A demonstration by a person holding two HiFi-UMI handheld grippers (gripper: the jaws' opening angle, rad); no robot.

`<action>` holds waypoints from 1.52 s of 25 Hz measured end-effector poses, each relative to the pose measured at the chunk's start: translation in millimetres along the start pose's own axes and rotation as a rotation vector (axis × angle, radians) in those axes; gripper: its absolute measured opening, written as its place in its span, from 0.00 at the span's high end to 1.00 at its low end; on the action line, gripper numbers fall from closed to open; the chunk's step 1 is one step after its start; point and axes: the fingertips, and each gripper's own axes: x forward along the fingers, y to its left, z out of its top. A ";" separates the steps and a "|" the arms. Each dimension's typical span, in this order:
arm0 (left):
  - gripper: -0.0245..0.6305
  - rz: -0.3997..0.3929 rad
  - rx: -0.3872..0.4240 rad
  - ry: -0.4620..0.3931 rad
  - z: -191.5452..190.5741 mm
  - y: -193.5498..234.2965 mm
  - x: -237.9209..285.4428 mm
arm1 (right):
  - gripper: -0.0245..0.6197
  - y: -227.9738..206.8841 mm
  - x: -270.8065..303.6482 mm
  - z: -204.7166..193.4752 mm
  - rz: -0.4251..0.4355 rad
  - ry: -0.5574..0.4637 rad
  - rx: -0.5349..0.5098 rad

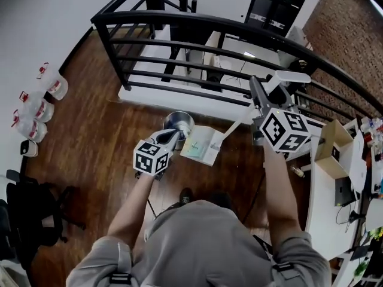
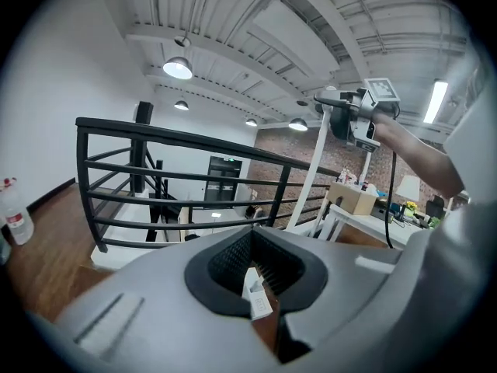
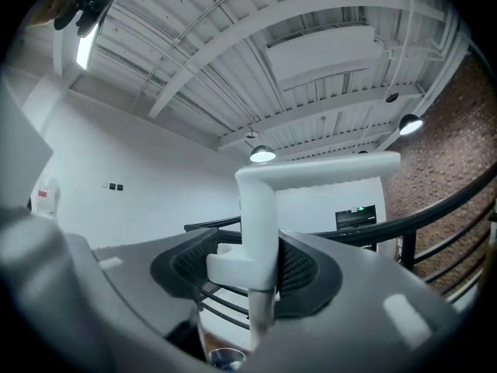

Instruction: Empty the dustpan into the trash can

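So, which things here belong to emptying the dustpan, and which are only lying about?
Belong to the job: white long-handled plastic dustpan, round silver metal trash can, left gripper, right gripper.
Only lying about: clear plastic bottles with red caps, black office chair, brown cardboard box.

I hold a smooth white plastic dustpan [image 1: 202, 146]; shiny metal trash can [image 1: 178, 122] at its ten o'clock, over a wood floor [image 1: 90, 130].

Ahead, the black railing [image 1: 179, 18] walls me off just beyond the trash can [image 1: 178, 123]; the dustpan [image 1: 200, 145] crowds its right side. The white table [image 1: 324, 220] hems my right. Bare floor [image 1: 90, 130] lies open leftward, up to the bottles [image 1: 36, 109].
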 end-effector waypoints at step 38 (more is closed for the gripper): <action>0.96 0.056 -0.084 -0.020 92.6 267.6 77.0 | 0.64 79.9 388.2 -53.6 0.017 0.096 -0.127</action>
